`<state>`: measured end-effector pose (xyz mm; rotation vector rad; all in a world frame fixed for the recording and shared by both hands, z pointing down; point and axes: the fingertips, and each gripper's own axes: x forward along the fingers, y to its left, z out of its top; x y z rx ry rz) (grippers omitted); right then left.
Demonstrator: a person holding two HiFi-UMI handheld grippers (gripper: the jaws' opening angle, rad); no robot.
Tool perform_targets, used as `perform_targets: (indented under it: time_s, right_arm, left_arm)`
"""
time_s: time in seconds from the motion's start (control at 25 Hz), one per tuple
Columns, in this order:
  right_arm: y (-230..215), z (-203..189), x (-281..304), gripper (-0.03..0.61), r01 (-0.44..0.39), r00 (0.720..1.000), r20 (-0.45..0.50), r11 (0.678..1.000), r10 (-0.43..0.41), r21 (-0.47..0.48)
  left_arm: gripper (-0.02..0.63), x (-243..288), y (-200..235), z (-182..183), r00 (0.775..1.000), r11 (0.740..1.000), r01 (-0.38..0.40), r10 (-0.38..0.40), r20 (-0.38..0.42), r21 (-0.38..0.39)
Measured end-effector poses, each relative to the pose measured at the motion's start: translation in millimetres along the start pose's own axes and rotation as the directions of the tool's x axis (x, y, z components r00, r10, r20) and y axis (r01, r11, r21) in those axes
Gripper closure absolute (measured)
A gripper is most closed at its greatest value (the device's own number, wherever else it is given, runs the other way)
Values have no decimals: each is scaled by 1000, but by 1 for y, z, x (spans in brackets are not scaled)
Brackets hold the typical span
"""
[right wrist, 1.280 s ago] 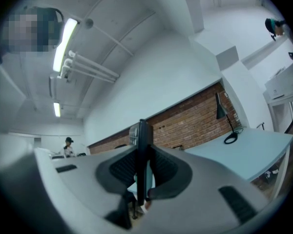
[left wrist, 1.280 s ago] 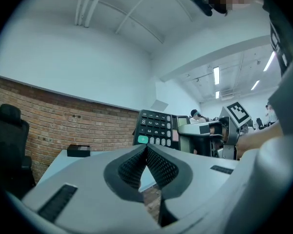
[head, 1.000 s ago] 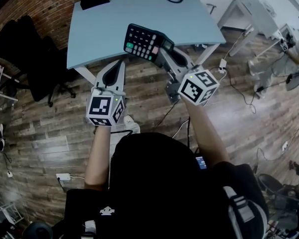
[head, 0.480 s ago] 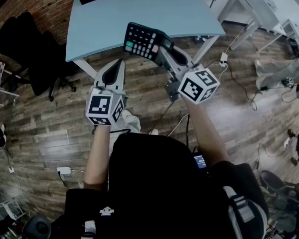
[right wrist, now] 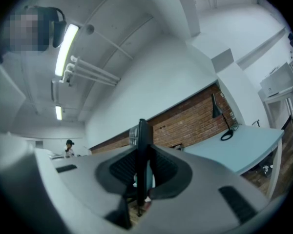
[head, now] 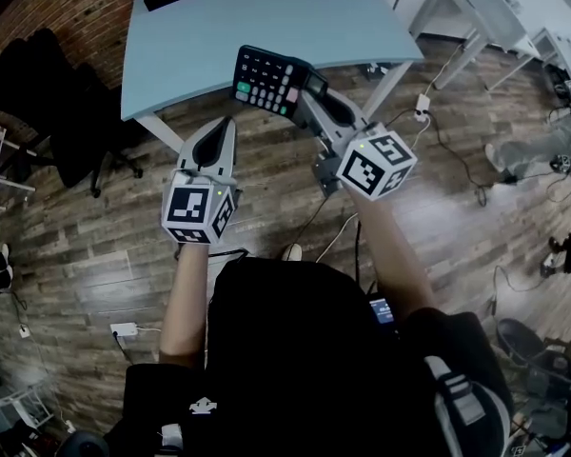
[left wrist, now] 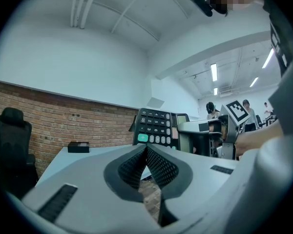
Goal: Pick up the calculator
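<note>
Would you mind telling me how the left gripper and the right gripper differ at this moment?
The right gripper has its jaws clamped on the calculator; the left gripper has its jaws together on nothing. The right gripper reaches farther forward than the left gripper. Both point toward the table.

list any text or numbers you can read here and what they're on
"+": green key on the calculator, left gripper view.
Other keys: too small to read.
Markers on left cube and right cube: patterns only, no words.
Nothing else readable.
</note>
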<state>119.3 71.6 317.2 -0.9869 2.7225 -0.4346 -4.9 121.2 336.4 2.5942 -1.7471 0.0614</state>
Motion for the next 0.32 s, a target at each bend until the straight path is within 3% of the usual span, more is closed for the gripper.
perform_targets:
  time_s: [0.32]
  right_arm:
    - [0, -13, -22, 512, 28, 1000, 7, 1000, -28, -2]
  left_arm:
    - [604, -12, -15, -14, 1000, 1000, 23, -23, 2, -2]
